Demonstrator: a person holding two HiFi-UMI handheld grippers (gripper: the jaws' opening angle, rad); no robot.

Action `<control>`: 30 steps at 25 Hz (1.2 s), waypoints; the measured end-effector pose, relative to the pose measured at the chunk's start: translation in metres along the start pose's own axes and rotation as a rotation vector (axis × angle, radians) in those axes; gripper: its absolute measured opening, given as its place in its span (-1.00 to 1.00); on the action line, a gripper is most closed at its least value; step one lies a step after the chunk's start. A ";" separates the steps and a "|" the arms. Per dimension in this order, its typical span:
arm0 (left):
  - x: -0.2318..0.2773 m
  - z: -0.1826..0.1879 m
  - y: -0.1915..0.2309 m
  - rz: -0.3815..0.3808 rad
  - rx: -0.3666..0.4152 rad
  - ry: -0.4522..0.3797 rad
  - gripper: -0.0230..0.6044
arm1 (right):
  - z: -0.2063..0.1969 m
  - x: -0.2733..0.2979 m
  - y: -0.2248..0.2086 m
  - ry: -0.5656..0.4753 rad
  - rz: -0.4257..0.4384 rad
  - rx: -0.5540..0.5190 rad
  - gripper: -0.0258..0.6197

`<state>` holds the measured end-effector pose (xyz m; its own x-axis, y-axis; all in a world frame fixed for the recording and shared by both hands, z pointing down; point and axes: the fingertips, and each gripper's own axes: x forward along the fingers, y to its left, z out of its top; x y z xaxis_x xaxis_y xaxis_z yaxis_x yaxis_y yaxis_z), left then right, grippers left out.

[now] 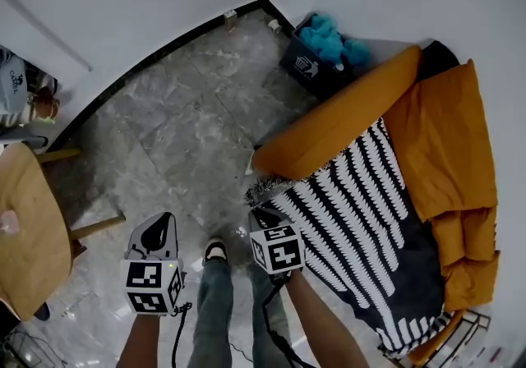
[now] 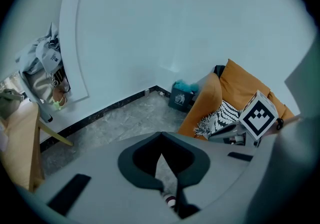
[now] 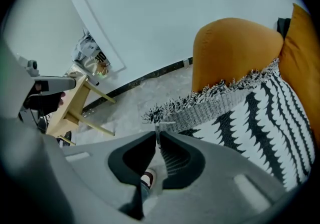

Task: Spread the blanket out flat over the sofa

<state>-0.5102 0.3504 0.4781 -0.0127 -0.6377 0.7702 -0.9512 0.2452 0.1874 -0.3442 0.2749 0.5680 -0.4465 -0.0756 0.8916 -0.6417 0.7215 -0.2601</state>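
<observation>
The right gripper [image 3: 157, 135] has its jaws all but together, pinching the pale woven border of the black-and-white blanket [image 3: 260, 118] at its fringed corner. From that grip the blanket runs ahead and off to the gripper's right, its long axis along the seat of the sofa [image 1: 448, 136] and its fringed end just below the orange armrest [image 3: 232, 50]. The left gripper [image 2: 161, 137] is closed on nothing. It sits to the right gripper's left over the tiled floor [image 2: 125, 118], well apart from the cloth. The right one is therefore nearer, and any flattening pull probably goes along that axis.
</observation>
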 end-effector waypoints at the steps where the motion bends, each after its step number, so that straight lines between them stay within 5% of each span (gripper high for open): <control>1: 0.001 0.001 -0.001 0.000 -0.001 0.000 -0.91 | 0.000 0.000 0.000 -0.001 0.010 0.000 -0.84; 13: 0.006 0.018 -0.033 -0.017 0.024 0.005 -0.91 | 0.013 -0.033 -0.020 -0.052 0.008 0.008 -0.82; 18: 0.005 0.052 -0.048 -0.023 0.060 -0.037 -0.91 | 0.031 -0.070 -0.045 -0.133 -0.042 0.052 -0.82; 30: -0.083 0.169 -0.148 -0.109 0.148 -0.142 -0.91 | 0.050 -0.285 -0.078 -0.397 -0.206 0.322 -0.85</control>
<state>-0.4209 0.2440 0.2833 0.0593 -0.7534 0.6549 -0.9840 0.0663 0.1654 -0.1978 0.2060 0.3160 -0.4521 -0.4917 0.7442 -0.8714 0.4218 -0.2506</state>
